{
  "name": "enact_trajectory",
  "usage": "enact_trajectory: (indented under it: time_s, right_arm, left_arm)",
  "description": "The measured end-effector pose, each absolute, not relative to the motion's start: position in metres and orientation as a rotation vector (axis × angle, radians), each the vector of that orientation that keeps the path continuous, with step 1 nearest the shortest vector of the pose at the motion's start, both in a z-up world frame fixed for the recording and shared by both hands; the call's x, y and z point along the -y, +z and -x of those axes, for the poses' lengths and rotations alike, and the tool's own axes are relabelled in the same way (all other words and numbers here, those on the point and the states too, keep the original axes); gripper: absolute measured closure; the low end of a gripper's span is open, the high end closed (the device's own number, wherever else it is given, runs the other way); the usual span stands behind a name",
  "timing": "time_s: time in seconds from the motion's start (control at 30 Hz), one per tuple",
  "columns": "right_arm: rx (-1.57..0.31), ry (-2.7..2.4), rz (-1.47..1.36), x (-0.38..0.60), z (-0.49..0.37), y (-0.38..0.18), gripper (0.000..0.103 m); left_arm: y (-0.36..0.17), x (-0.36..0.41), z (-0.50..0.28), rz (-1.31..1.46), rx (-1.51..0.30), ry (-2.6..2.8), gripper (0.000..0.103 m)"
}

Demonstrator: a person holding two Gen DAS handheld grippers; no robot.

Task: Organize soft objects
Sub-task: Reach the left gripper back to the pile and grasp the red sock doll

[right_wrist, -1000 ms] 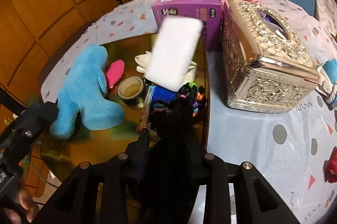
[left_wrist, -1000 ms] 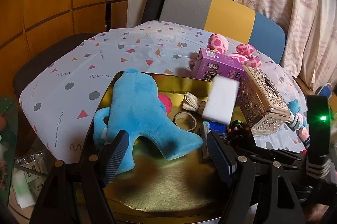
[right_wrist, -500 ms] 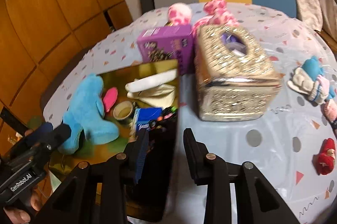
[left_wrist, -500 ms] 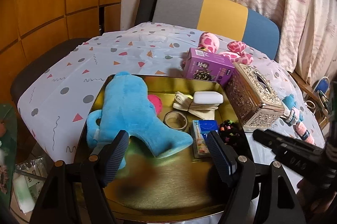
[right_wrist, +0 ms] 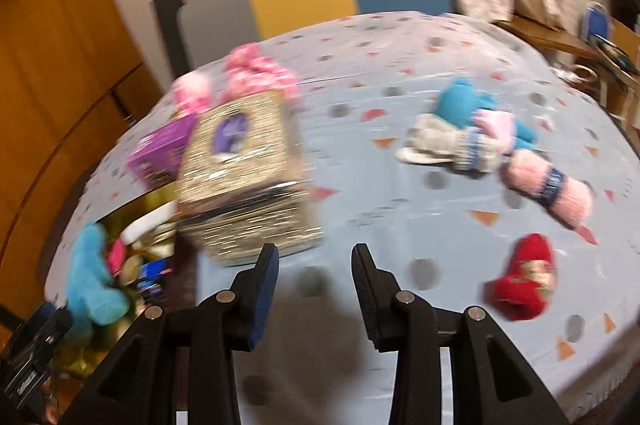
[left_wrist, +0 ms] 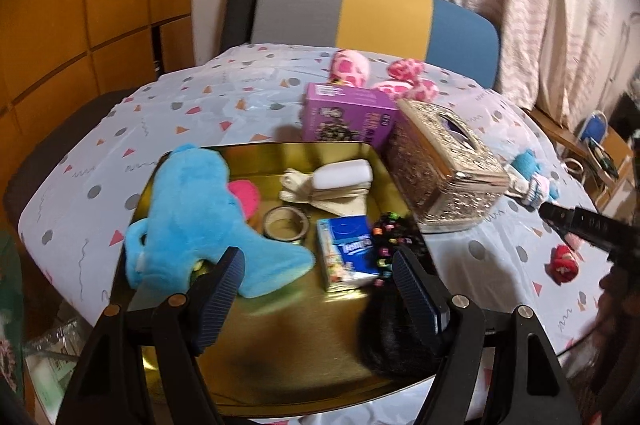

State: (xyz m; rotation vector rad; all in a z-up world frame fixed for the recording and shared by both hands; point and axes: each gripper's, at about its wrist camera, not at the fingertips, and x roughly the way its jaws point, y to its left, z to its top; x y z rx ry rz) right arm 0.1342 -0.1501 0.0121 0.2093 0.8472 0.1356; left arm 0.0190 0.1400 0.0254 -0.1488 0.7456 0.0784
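Observation:
A gold tray (left_wrist: 280, 345) holds a blue plush (left_wrist: 192, 209), a white sponge (left_wrist: 342, 173), a tape roll, a tissue pack and a black hair piece with coloured ties (left_wrist: 394, 321). My left gripper (left_wrist: 318, 293) is open and empty above the tray's near side. My right gripper (right_wrist: 314, 285) is open and empty over the tablecloth, right of the tray. A red knitted toy (right_wrist: 524, 279), a pink sock (right_wrist: 548, 185) and a blue and beige sock pile (right_wrist: 464, 129) lie to its right. A pink spotted plush (left_wrist: 352, 65) lies at the back.
A gold tissue box (left_wrist: 444, 165) and a purple box (left_wrist: 344, 119) stand right of and behind the tray. A grey, yellow and blue chair back (left_wrist: 372, 11) is beyond the table. The table's right edge drops off near a side shelf (right_wrist: 600, 41).
The right gripper let go of the black hair piece in the tray, opened, and swung right over the tablecloth. The white sponge dropped onto the tray. The left gripper pulled back slightly.

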Motion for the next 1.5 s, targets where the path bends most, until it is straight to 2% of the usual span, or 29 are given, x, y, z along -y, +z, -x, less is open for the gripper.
enact_trajectory:
  time_s: [0.37, 0.47, 0.7, 1.1, 1.5]
  right_arm:
    - [-0.734, -0.153, -0.322, 0.273, -0.137, 0.025, 0.065]
    - [-0.683, -0.237, -0.369, 0.304, -0.134, 0.026, 0.062]
    - [-0.592, -0.366, -0.589, 0.362, -0.118, 0.017, 0.062]
    - [-0.569, -0.392, -0.867, 0.404, -0.098, -0.003, 0.062]
    - [-0.583, -0.318, -0.881, 0.398, -0.102, -0.006, 0.062]
  left_arm:
    - [0.036, -0.075, -0.030, 0.033, -0.741, -0.073, 0.026]
    - [0.038, -0.055, -0.033, 0.001, -0.741, -0.114, 0.026]
    - [0.038, -0.014, -0.043, -0.062, -0.755, -0.186, 0.026]
    - [0.014, 0.054, -0.077, -0.102, -0.859, -0.349, 0.026]
    - [-0.012, 0.153, -0.120, -0.152, -0.930, -0.643, 0.026]
